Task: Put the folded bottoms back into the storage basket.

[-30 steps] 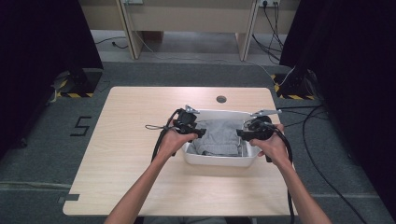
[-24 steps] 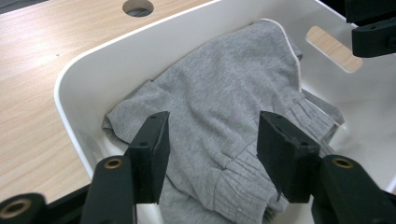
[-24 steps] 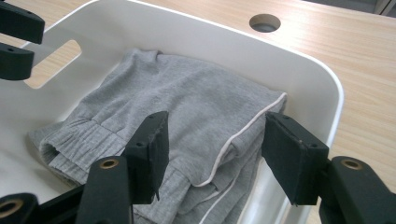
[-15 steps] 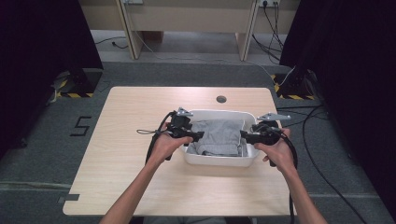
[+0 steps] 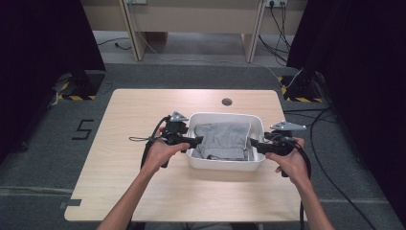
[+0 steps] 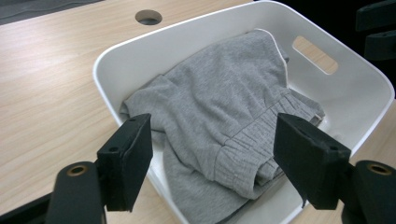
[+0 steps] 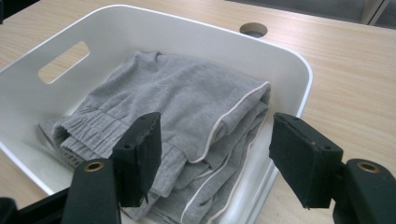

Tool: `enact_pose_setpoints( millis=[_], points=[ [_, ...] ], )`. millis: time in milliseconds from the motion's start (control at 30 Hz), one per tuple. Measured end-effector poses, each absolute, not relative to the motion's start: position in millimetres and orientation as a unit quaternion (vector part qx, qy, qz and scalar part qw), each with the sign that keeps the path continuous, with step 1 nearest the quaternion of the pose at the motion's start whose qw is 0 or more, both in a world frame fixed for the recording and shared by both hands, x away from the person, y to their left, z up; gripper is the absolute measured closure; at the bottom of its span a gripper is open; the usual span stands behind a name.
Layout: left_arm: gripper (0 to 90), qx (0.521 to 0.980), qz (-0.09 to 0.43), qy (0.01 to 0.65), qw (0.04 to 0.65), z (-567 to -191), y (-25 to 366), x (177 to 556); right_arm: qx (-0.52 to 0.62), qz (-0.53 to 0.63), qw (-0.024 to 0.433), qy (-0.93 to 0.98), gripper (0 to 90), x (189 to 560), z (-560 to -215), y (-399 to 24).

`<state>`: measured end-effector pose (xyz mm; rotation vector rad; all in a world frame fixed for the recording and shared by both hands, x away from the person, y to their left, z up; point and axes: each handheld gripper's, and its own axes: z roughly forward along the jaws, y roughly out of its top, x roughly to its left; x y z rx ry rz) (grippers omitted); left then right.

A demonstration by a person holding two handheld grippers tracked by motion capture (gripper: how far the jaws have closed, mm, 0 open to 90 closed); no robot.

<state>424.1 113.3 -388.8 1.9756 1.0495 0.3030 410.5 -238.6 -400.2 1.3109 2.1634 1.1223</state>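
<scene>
Item: grey garment [image 5: 225,140], soft jersey with ribbed cuffs and thin white piping, folded and lying inside the white basket [image 5: 225,164]. Position: centre of the high view, slightly right of the table's [image 5: 124,191] middle. The fold sits loosely, one cuffed end turned toward the near wall; it looks set down rather than arranged.

Item: white basket, rounded corners, a slot handle cut through each short wall. It stands flat on the tabletop, presumably as the place the garment is meant to end in.

Item: left gripper [image 5: 197,141], at the basket's left wall, pointing in over the rim. Its jaws have just been opening and stand wide, nothing between the pads [image 6: 135,161]; the cloth lies beyond them, untouched.

Item: right gripper [image 5: 253,143], at the right wall, mirroring the other. Jaws likewise just opening, wide, nothing gripped. The two-sided stance suits letting go of a wide, limp piece evenly.

Item: round cable hole [image 5: 227,101], upper centre of the table.

Writing: a "5" [image 5: 83,129] taped on the floor, left of frame. No brand or label readable on garment or basket.
</scene>
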Motion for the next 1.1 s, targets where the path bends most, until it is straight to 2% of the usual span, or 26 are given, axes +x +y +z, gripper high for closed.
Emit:
enact_pose_setpoints(
  millis=[267,1100],
  points=[
    [21.8,0.786,0.129,0.420,0.434,-390,132,404,0.465,0.401,0.191,0.766,29.5,395,-401,-243],
    [21.6,0.784,0.137,0.425,0.432,-420,161,369,0.476,0.407,0.203,0.753,27.9,349,-418,-273]
  ],
)
